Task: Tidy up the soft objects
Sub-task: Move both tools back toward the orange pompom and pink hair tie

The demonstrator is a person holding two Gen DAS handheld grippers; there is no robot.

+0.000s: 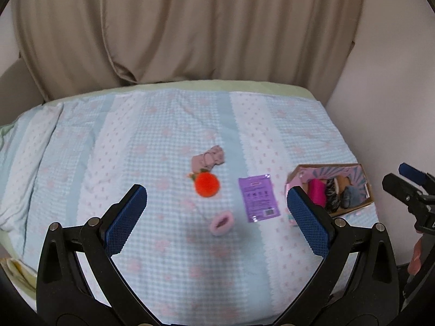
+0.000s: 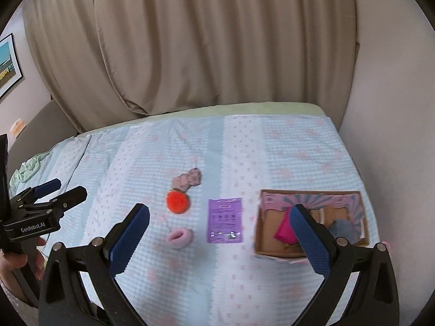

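Two grippers, both with jaws spread wide and holding nothing, hover above the bed cover [image 1: 163, 141]. The left gripper [image 1: 217, 209] frames the loose items between its blue pads; the right gripper [image 2: 220, 228] stands likewise over the same group, with the box partly behind its right finger.

Nearest to the left gripper, just ahead of its open jaws and slightly right of centre, lies the pink fluffy ring [image 1: 222, 222]. Right of it, and a little farther, is the flat purple packet [image 1: 258, 197]. Beyond the ring, near the midline of the jaws, sits the orange pompom [image 1: 206, 184], and touching its far edge is the folded pale pink cloth [image 1: 208, 159]. At the far right, behind the left gripper's right pad, stands the cardboard box [image 1: 353, 167], already holding a magenta item [image 1: 316, 191], a dark speckled item and a grey-blue one. A curtain [image 1: 190, 27] closes the background.

Step in hand, as judged: part of the sorting is done and four items remain on the cover; neither gripper has yet committed to one. The next move probably calls for lowering one gripper over the pink fluffy ring, closing lightly on its pile, then carrying it rightward to the box. The thin packet may need an edge pinch.
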